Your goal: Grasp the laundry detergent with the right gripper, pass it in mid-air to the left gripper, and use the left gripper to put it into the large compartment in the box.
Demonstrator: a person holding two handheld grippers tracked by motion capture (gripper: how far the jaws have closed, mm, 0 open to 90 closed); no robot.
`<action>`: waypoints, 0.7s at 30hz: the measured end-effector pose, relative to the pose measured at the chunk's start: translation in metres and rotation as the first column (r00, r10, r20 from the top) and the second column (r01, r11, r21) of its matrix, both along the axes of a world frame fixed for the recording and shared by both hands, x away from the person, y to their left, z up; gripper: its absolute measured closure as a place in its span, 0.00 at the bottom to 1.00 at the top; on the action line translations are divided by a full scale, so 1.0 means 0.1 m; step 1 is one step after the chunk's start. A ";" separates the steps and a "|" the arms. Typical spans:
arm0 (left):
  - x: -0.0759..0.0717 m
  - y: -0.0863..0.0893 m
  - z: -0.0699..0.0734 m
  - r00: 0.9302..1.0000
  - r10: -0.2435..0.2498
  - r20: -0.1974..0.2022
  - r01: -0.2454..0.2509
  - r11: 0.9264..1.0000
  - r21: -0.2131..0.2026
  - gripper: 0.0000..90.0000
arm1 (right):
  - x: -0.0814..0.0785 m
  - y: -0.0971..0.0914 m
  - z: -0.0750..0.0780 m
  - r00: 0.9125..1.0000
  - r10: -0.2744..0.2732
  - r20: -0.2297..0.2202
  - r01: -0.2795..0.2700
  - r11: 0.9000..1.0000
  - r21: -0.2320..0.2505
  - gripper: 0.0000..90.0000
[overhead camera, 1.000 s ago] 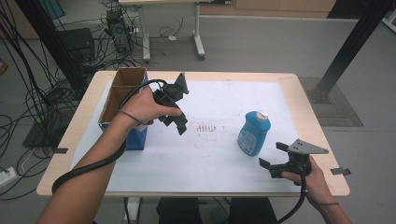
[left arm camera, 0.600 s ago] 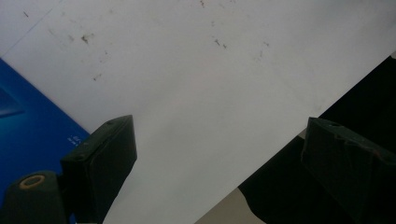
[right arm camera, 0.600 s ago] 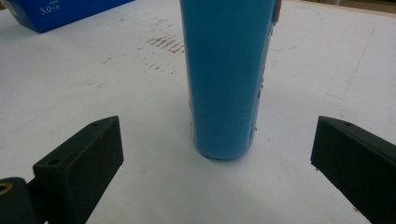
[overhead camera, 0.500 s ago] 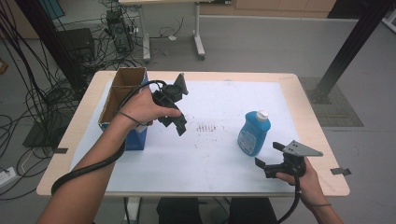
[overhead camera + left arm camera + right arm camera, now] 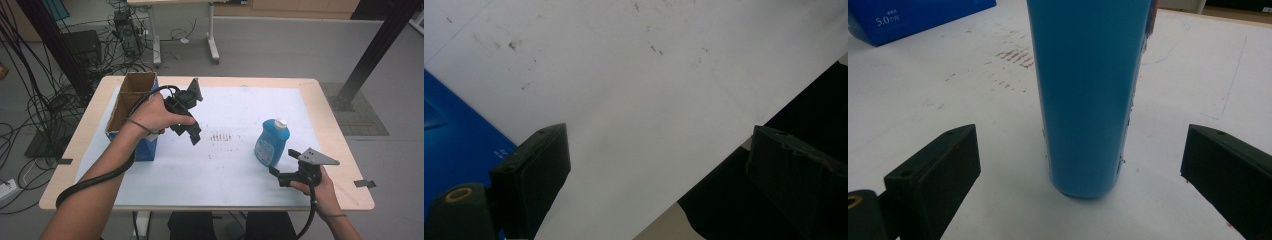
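While the blue bottle (image 5: 271,143) stands upright with its white cap on the white sheet (image 5: 225,170), toward four o'clock of the table's middle, the right gripper (image 5: 276,173) is held level just at the bottle's five o'clock side, aimed at its base. Seen in the right gripper view, the bottle (image 5: 1088,95) rises between the two black jaws, which are spread wide and are kept apart from its sides; nothing is clamped. The left gripper (image 5: 194,137) is held above the sheet near nine o'clock of the table's middle, tilted down, with the left hand (image 5: 152,114) wrapped round its body. Its jaws are likewise seen wide apart in the left gripper view, with bare sheet (image 5: 624,100) between them and nothing gripped.

An open cardboard box (image 5: 131,97) with a blue lower side is stood at the table's ten o'clock edge, just beside the left hand. A patch of short brownish marks (image 5: 220,137) is seen on the sheet between the left gripper and the bottle. The wooden tabletop (image 5: 340,145) is covered almost wholly by the sheet, a light rim being left bare around it. Beyond the table, grey floor (image 5: 280,50) is seen, with tangled black cables (image 5: 45,100) at nine to eleven o'clock, the legs of another table (image 5: 212,35) at twelve o'clock and a black slanted post (image 5: 375,50) at two o'clock.
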State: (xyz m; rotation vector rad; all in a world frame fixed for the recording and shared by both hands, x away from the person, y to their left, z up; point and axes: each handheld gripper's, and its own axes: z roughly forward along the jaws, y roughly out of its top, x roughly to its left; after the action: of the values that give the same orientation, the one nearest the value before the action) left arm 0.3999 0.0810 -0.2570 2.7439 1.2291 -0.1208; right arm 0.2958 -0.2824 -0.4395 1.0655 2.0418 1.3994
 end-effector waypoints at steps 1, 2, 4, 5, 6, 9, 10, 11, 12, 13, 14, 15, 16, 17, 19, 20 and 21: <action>0.00 0.00 0.00 1.000 0.000 0.001 0.000 1.000 0.001 0.12 | 0.02 0.02 -0.01 1.000 -0.008 -0.001 0.008 1.000 -0.003 0.02; 0.00 0.00 0.01 1.000 0.001 0.002 -0.001 1.000 0.000 0.12 | 0.03 0.02 -0.02 1.000 -0.012 0.000 0.012 1.000 -0.003 0.02; 0.00 0.01 0.01 1.000 0.003 0.002 -0.003 1.000 -0.004 0.12 | 0.04 0.03 -0.02 1.000 -0.011 0.002 0.011 1.000 -0.001 0.03; 0.00 0.01 0.01 1.000 0.004 0.002 -0.004 1.000 -0.006 0.12 | 0.06 0.04 -0.03 1.000 -0.016 0.003 0.016 1.000 0.000 0.03; 0.00 0.01 0.00 1.000 0.005 0.001 -0.005 1.000 -0.002 0.12 | 0.06 0.04 -0.03 1.000 -0.015 0.004 0.015 1.000 0.003 0.03; -0.01 0.01 0.00 1.000 0.005 -0.002 -0.005 1.000 0.000 0.12 | 0.08 0.05 -0.04 1.000 -0.021 0.005 0.021 1.000 0.004 0.03; -0.01 0.01 0.00 1.000 0.006 -0.001 -0.006 1.000 -0.001 0.12 | 0.10 0.05 -0.04 1.000 -0.025 0.003 0.025 1.000 0.013 0.02; -0.01 0.01 0.00 1.000 0.006 -0.001 -0.006 1.000 -0.001 0.12 | 0.10 0.05 -0.04 1.000 -0.025 0.003 0.025 1.000 0.013 0.02; 0.00 0.01 -0.01 1.000 0.005 0.001 -0.005 1.000 -0.004 0.12 | 0.12 0.07 -0.05 1.000 -0.028 0.002 0.028 1.000 0.013 0.02; 0.00 0.01 -0.01 1.000 0.005 0.002 -0.005 1.000 -0.003 0.12 | 0.13 0.07 -0.05 1.000 -0.030 0.002 0.030 0.999 0.012 0.02; 0.00 0.01 -0.01 1.000 0.006 0.002 -0.006 1.000 -0.005 0.12 | 0.14 0.08 -0.06 0.999 -0.034 0.005 0.034 0.999 0.015 0.02; 0.00 0.00 -0.01 1.000 0.005 0.000 -0.005 1.000 -0.004 0.12 | 0.15 0.09 -0.06 0.999 -0.033 0.005 0.033 0.999 0.015 0.02; 0.00 0.00 -0.01 1.000 0.005 0.000 -0.005 1.000 -0.004 0.12 | 0.16 0.10 -0.07 0.999 -0.036 0.004 0.036 0.999 0.016 0.02; 0.00 -0.01 -0.01 1.000 0.002 0.000 -0.002 1.000 -0.003 0.12 | 0.17 0.10 -0.07 0.999 -0.038 0.005 0.037 0.999 0.015 0.02; 0.00 -0.02 -0.01 1.000 -0.001 -0.001 0.001 1.000 -0.004 0.12 | 0.19 0.12 -0.08 0.999 -0.037 0.004 0.037 0.999 0.015 0.02; 0.00 -0.02 -0.01 1.000 -0.003 0.000 0.003 1.000 -0.005 0.12 | 0.20 0.13 -0.09 0.999 -0.039 0.004 0.039 0.999 0.015 0.02; 0.00 -0.02 -0.01 1.000 -0.002 0.000 0.002 1.000 -0.003 0.12 | 0.20 0.14 -0.10 0.999 -0.041 0.004 0.041 0.999 0.017 0.02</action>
State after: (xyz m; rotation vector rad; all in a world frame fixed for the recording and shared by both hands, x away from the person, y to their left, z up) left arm 0.4002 0.0788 -0.2576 2.7427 1.2248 -0.1228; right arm 0.3162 -0.2687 -0.4491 1.1042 1.9975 1.3996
